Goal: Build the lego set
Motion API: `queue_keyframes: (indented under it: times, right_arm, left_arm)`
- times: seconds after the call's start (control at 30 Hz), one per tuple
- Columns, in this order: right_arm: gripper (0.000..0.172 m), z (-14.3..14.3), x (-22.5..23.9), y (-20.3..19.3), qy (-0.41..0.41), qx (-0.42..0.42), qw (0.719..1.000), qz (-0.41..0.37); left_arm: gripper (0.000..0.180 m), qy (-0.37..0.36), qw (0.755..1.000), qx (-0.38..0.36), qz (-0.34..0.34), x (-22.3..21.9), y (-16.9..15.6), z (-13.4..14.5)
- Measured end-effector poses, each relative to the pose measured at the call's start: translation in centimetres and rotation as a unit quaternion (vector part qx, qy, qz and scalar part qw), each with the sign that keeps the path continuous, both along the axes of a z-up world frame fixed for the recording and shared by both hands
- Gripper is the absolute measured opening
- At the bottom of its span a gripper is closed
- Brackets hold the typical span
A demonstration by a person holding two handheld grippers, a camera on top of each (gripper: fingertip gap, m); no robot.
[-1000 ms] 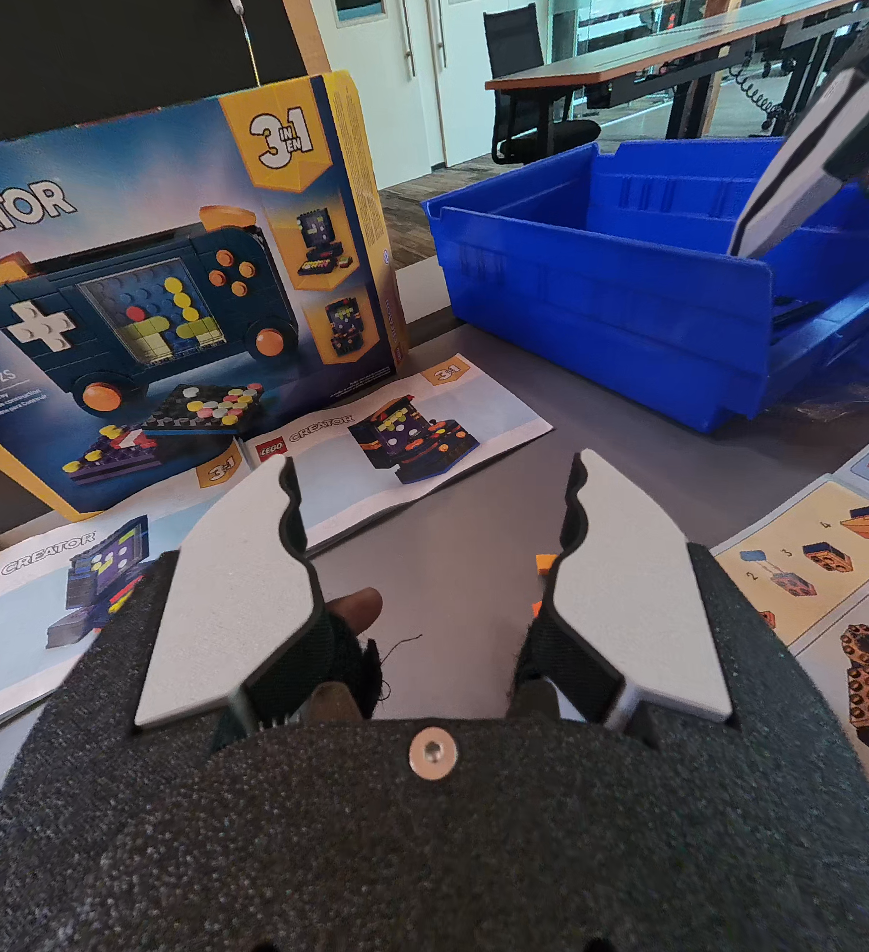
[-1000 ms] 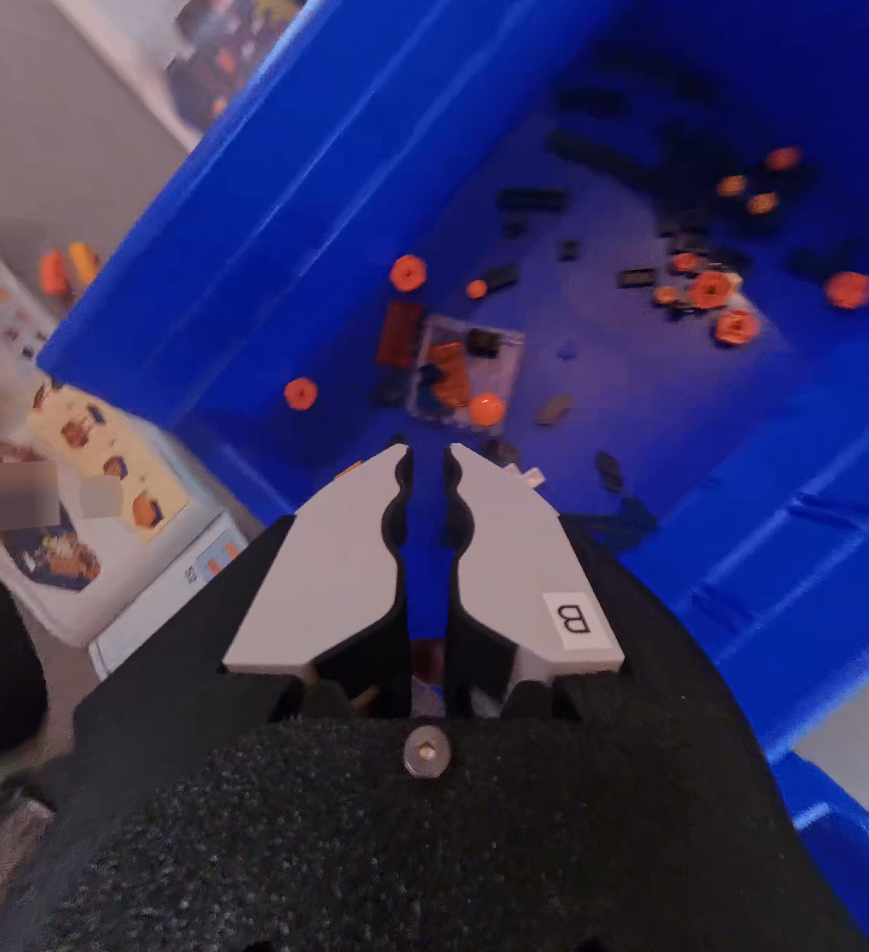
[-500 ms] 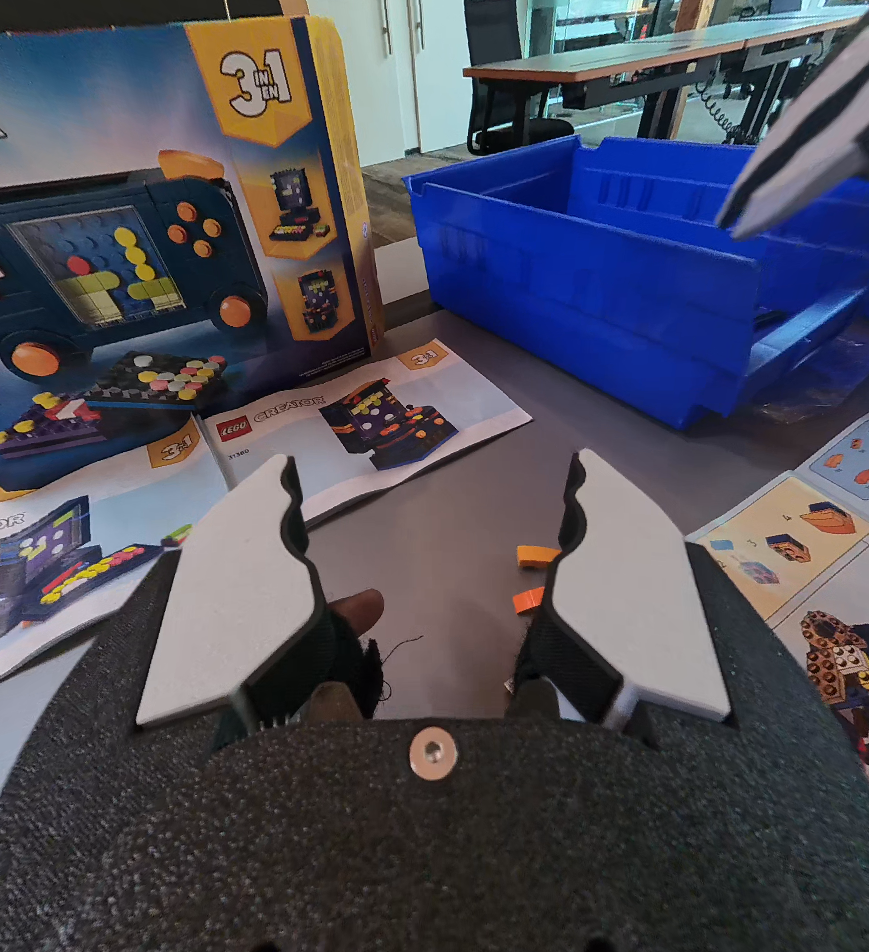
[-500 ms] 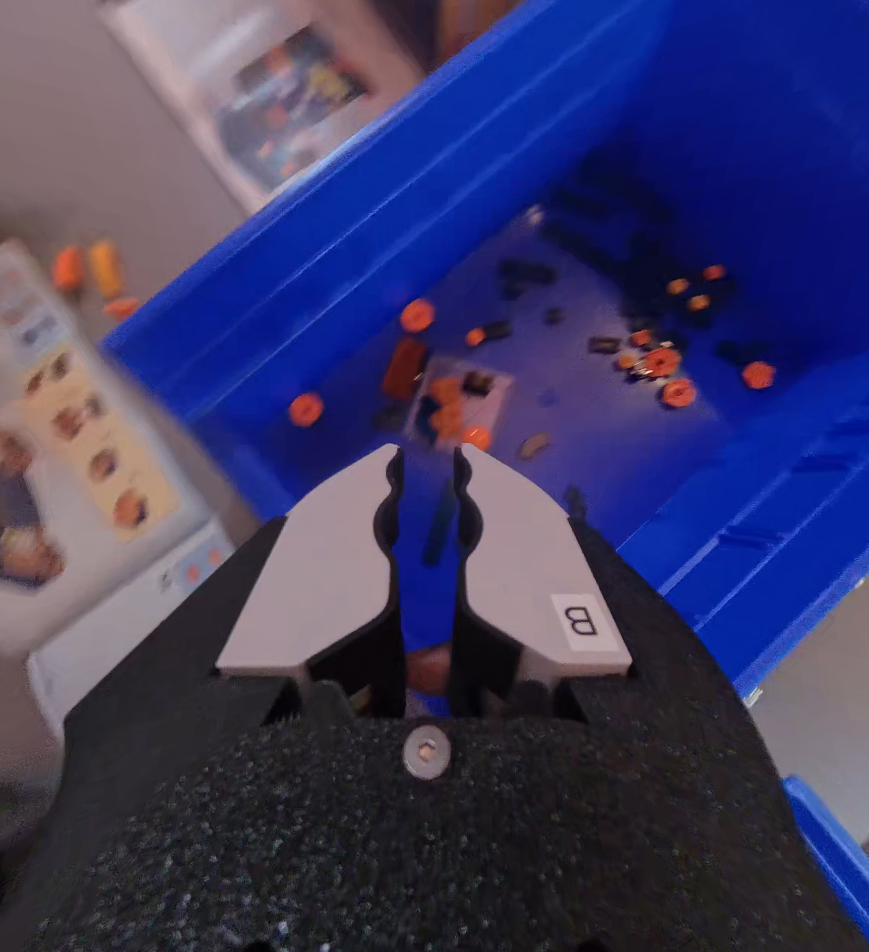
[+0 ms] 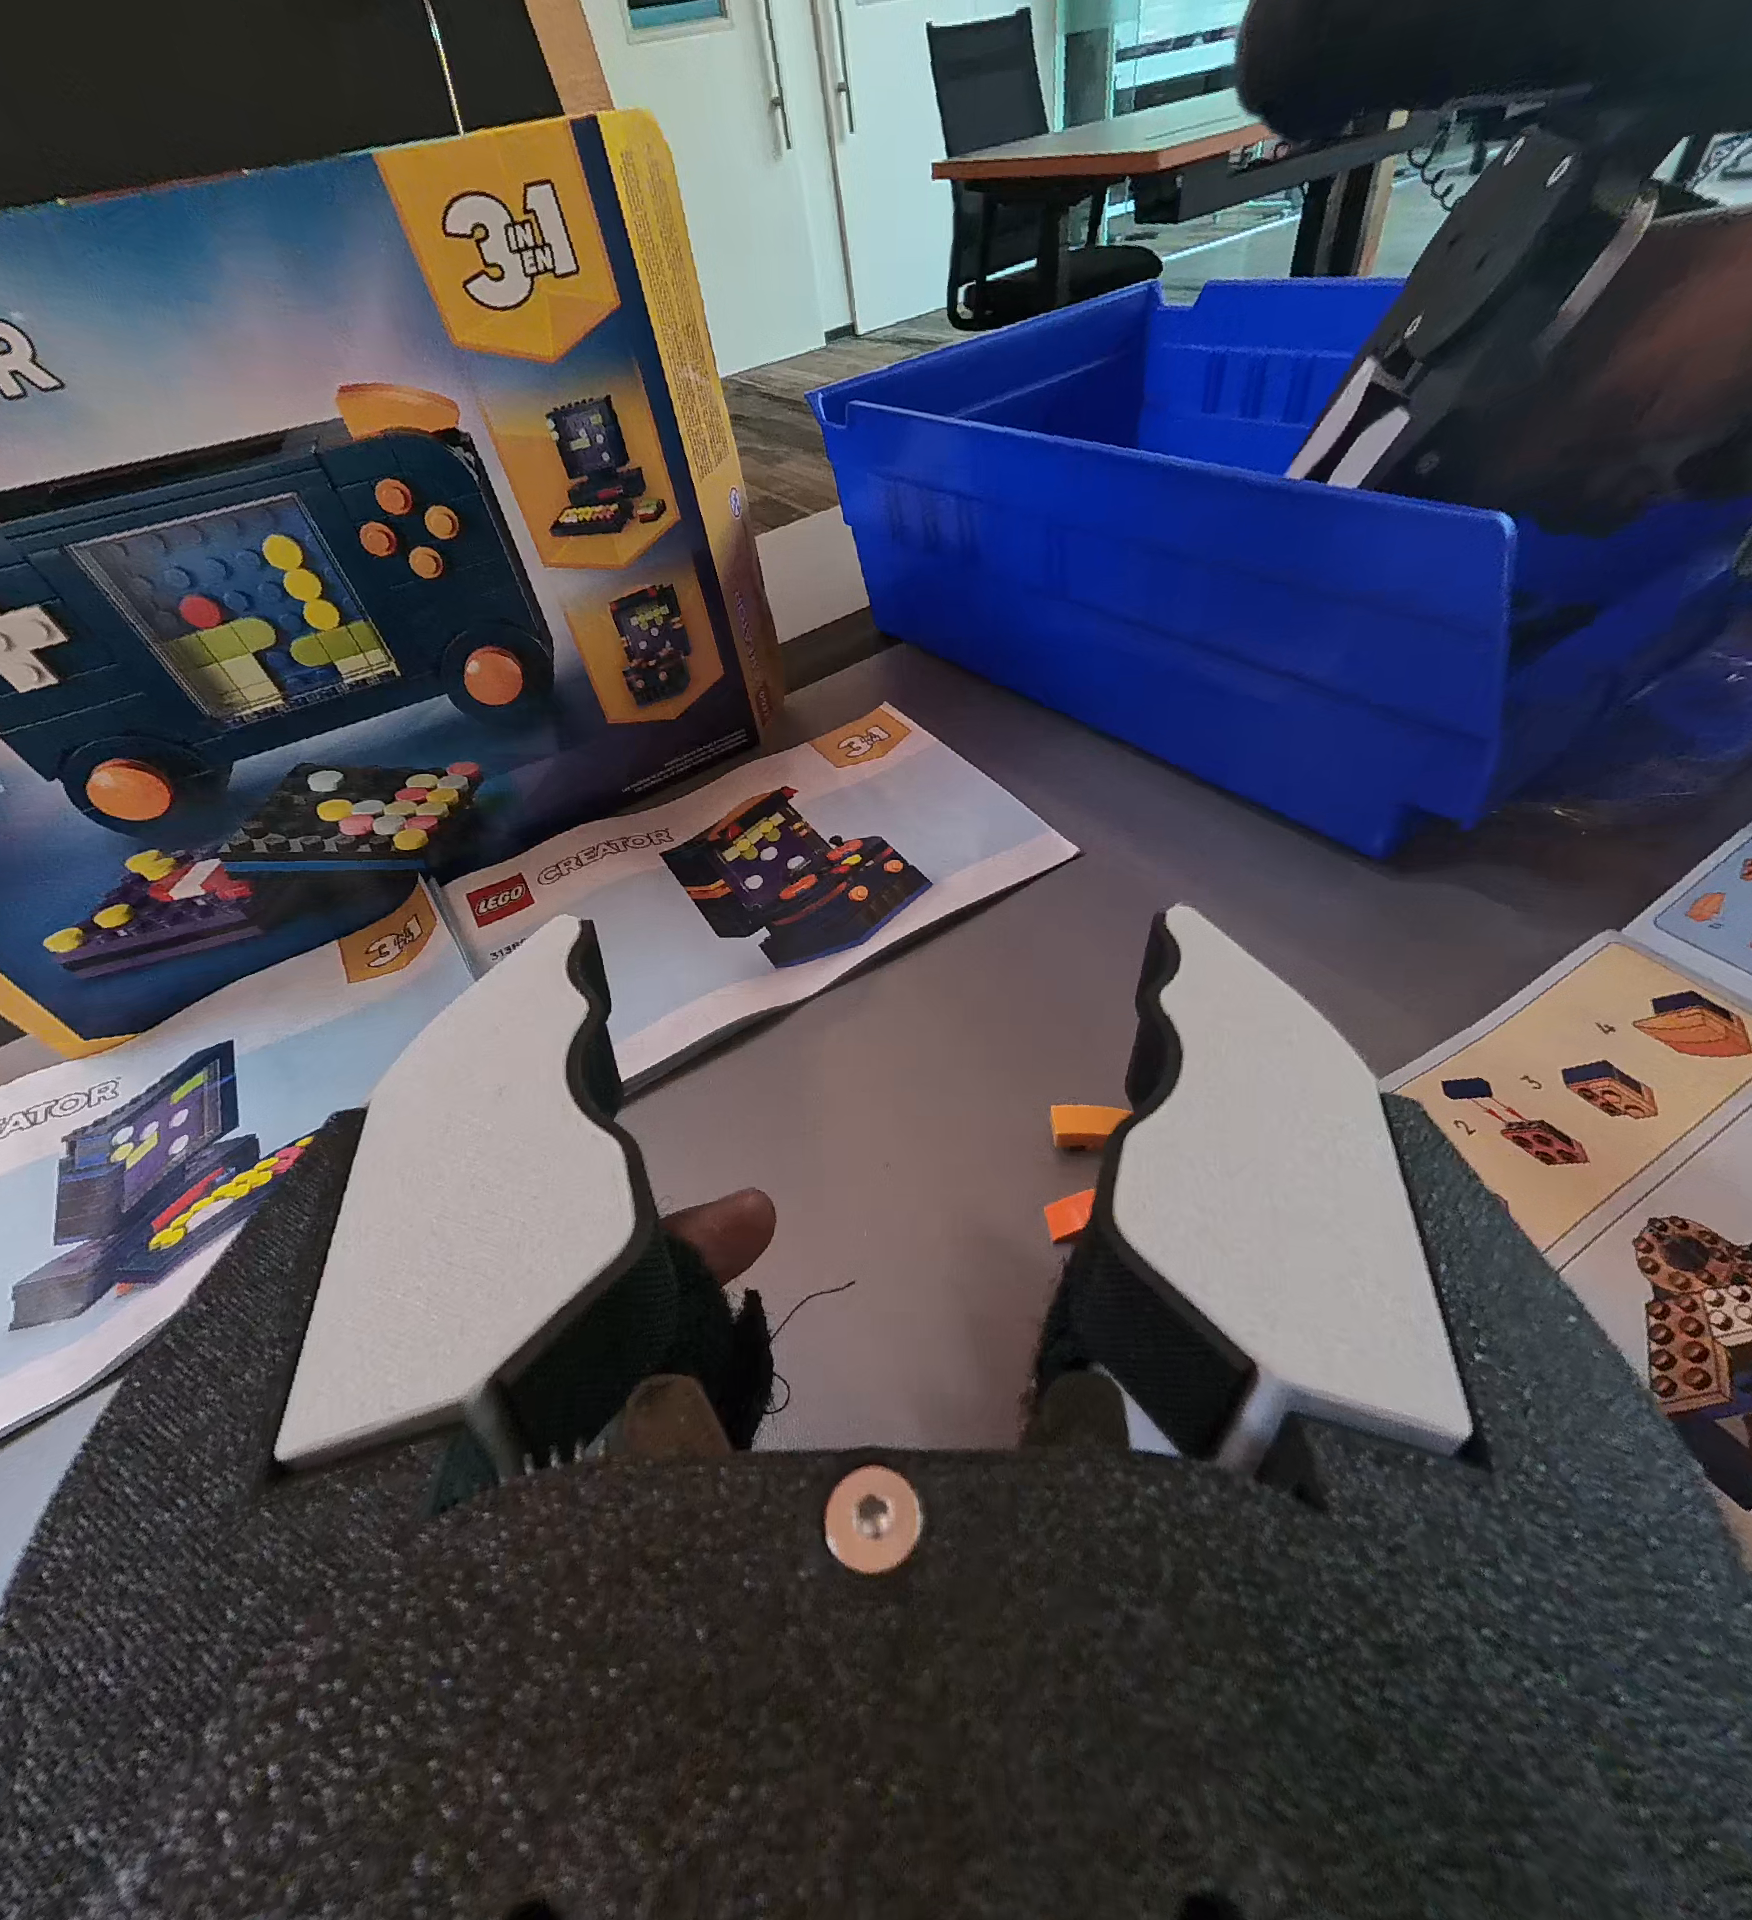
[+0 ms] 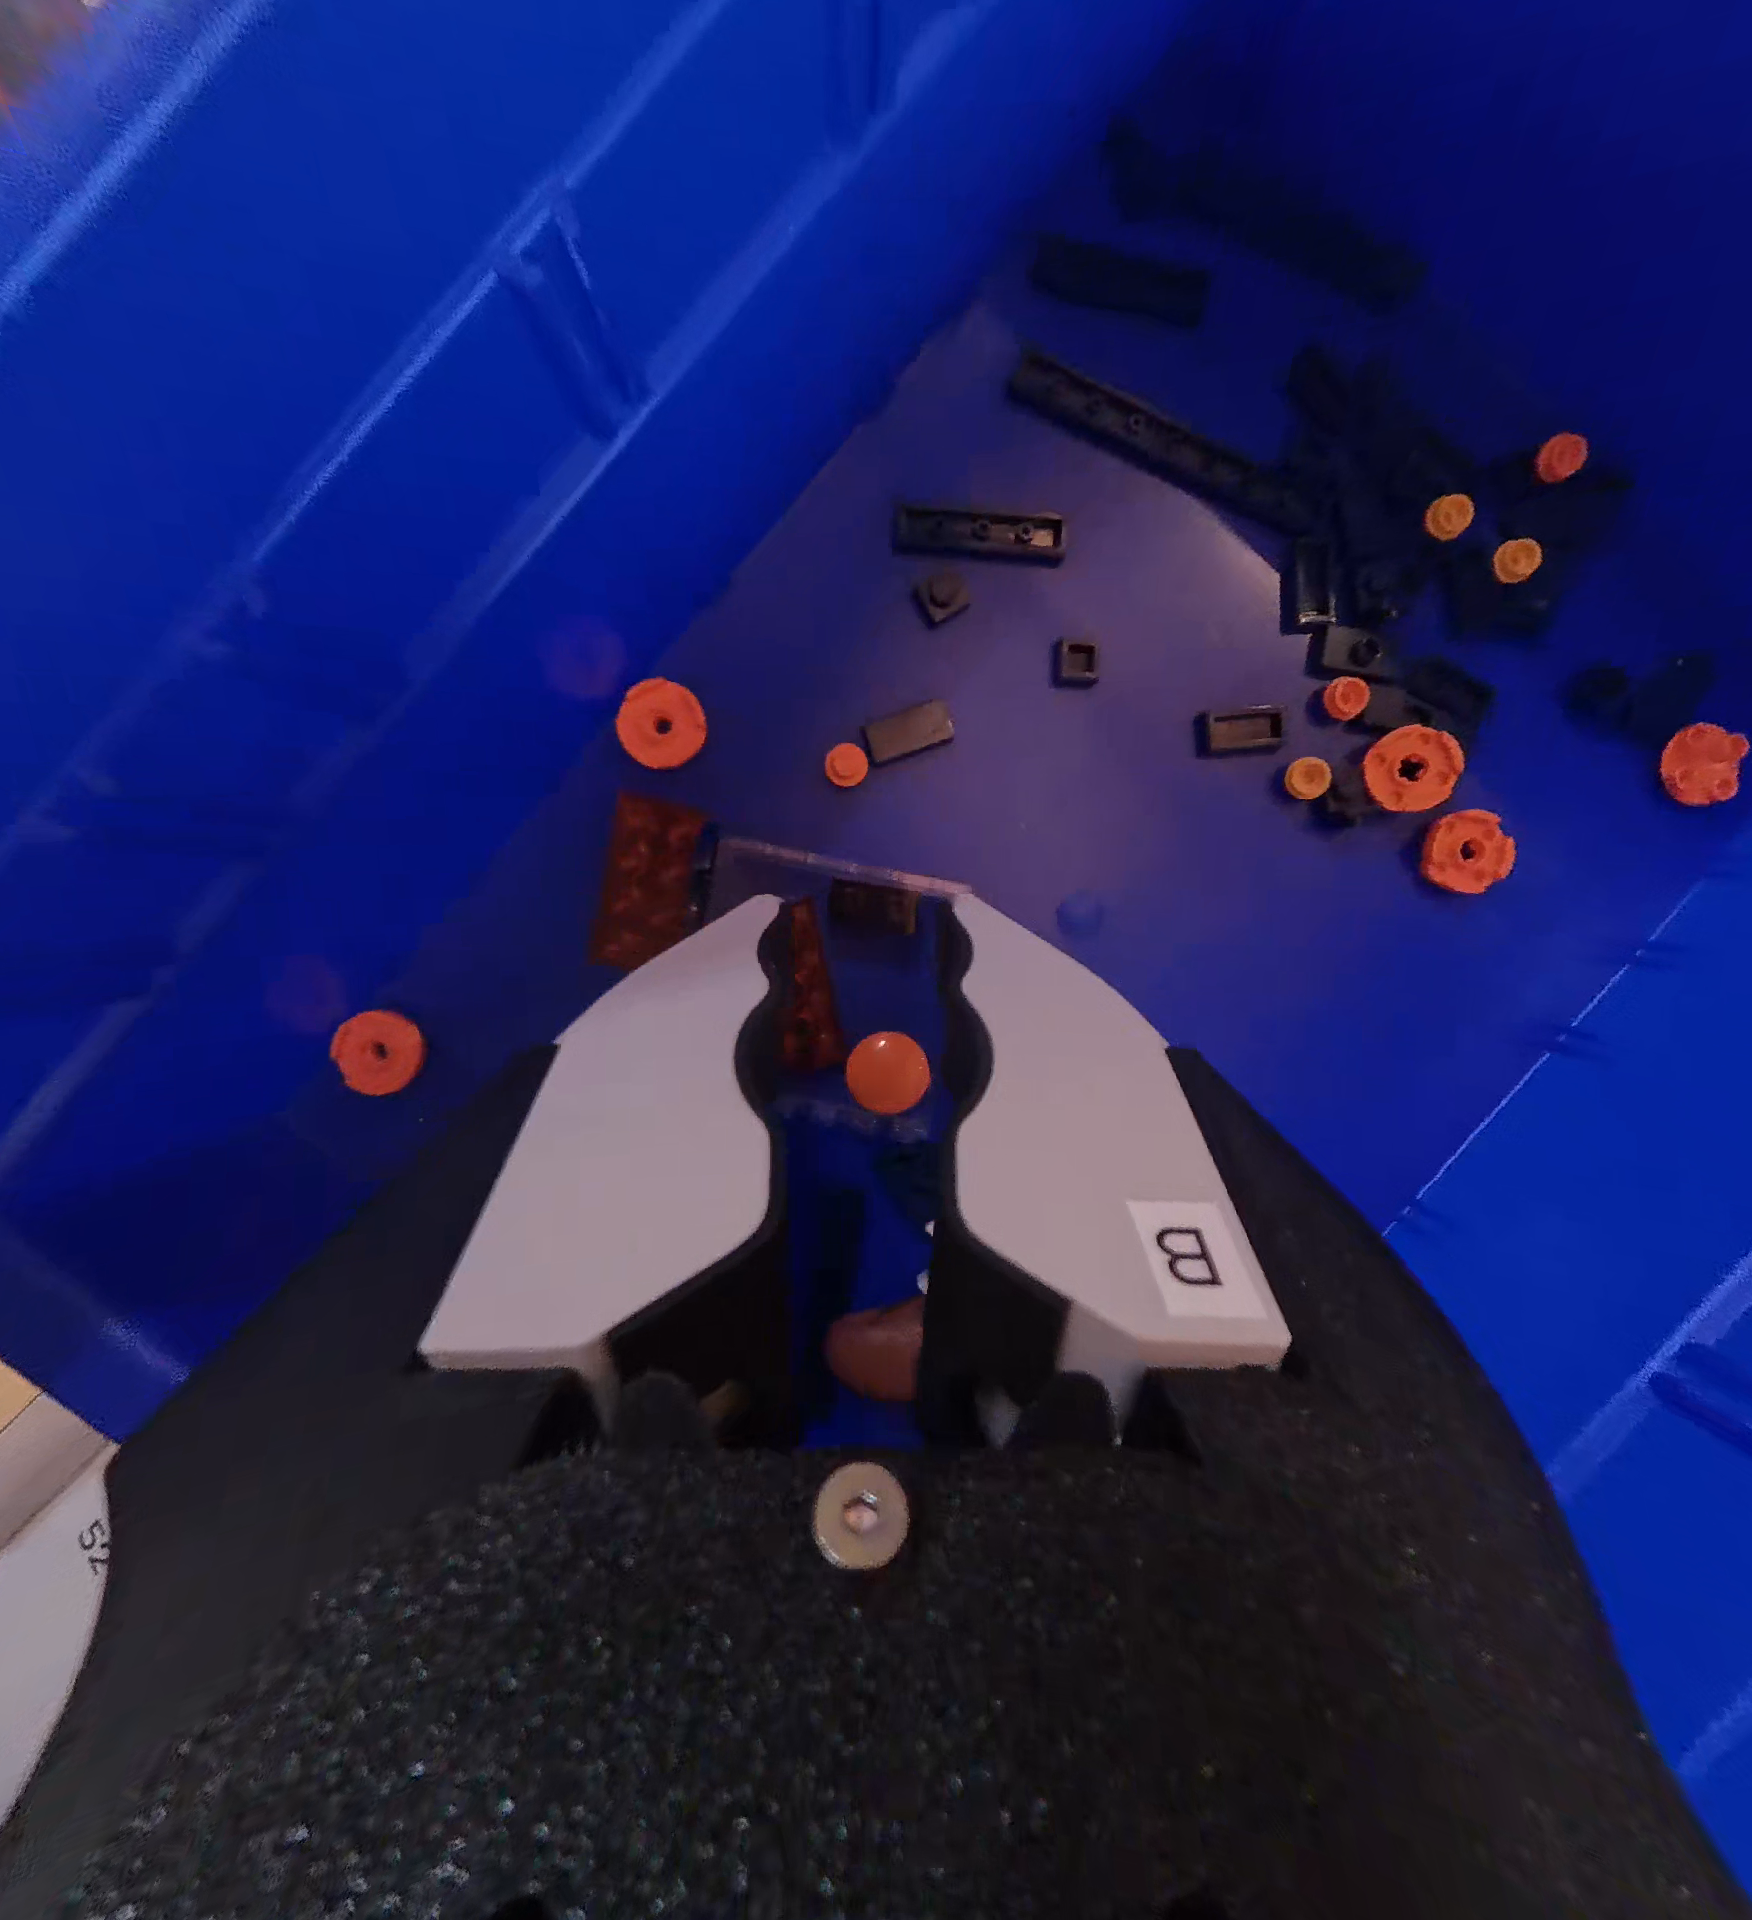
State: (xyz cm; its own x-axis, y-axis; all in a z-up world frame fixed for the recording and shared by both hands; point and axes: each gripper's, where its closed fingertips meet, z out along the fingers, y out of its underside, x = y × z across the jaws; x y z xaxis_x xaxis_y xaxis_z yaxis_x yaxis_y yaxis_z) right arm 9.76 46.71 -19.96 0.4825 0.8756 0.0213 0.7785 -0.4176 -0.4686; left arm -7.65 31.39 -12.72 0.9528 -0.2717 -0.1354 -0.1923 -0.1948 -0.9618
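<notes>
Tongs: left tongs (image 5: 877, 935) spread wide, nothing between the fingers, poised over the grey desk (image 5: 903, 1091). Toy box (image 5: 280, 520) and booklet (image 5: 747, 894) ahead to the left; two small orange pieces (image 5: 1085, 1125) just beside the right-hand finger. Farther right, right tongs (image 6: 861, 914) down inside the blue bin (image 6: 332, 520), parted narrowly and gripping nothing. Orange dome stud (image 6: 886, 1073) and dark orange wedge (image 6: 807, 997) lie in the gap; pads clear of the stud on both sides.
</notes>
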Motion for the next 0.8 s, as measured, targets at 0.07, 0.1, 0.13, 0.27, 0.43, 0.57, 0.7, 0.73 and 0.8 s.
queue_keyframes:
  times: [0.07,0.1,0.13,0.27,0.43,0.57,0.7,0.73,0.8]
  right_arm:
    - [0.021,-0.2,-0.3,-0.1,0.01,-0.006,1.0,0.007]
    - [0.017,-0.2,-0.4,-0.1,0.013,-0.003,1.0,0.01]
    - [0.016,-0.1,-0.4,0.0,0.012,0.002,1.0,0.013]
    - [0.016,3.1,-0.8,-0.3,0.057,0.033,0.997,0.029]
    - [0.016,11.7,-4.3,-6.4,0.196,0.059,0.97,0.131]
    - [0.016,11.3,-7.3,-14.3,0.205,0.056,0.951,0.223]
    - [0.016,6.4,-8.1,-16.3,0.141,0.081,0.973,0.162]
    - [0.016,5.1,-8.0,-16.1,0.121,0.091,0.979,0.137]
    - [0.016,2.4,-7.7,-15.9,0.083,0.094,0.987,0.1]
  left_arm:
    - [0.097,0.003,1.0,0.0,0.0,0.0,0.0,-0.1]
    - [0.097,0.005,1.0,0.0,0.0,0.0,0.0,-0.1]
    - [0.097,0.007,1.0,0.0,0.001,0.0,0.0,-0.2]
    - [0.097,0.007,1.0,-0.002,0.01,-0.4,0.2,-0.4]
    - [0.096,-0.012,0.999,0.01,0.031,-1.3,0.5,0.0]
    - [0.095,-0.013,0.999,0.023,0.033,-1.3,0.4,0.6]
    - [0.095,-0.015,0.999,0.039,0.035,-1.4,0.2,1.4]
    - [0.095,-0.018,0.998,0.04,0.035,-1.5,0.2,1.5]
    - [0.095,-0.022,0.998,0.043,0.036,-1.6,0.2,1.7]
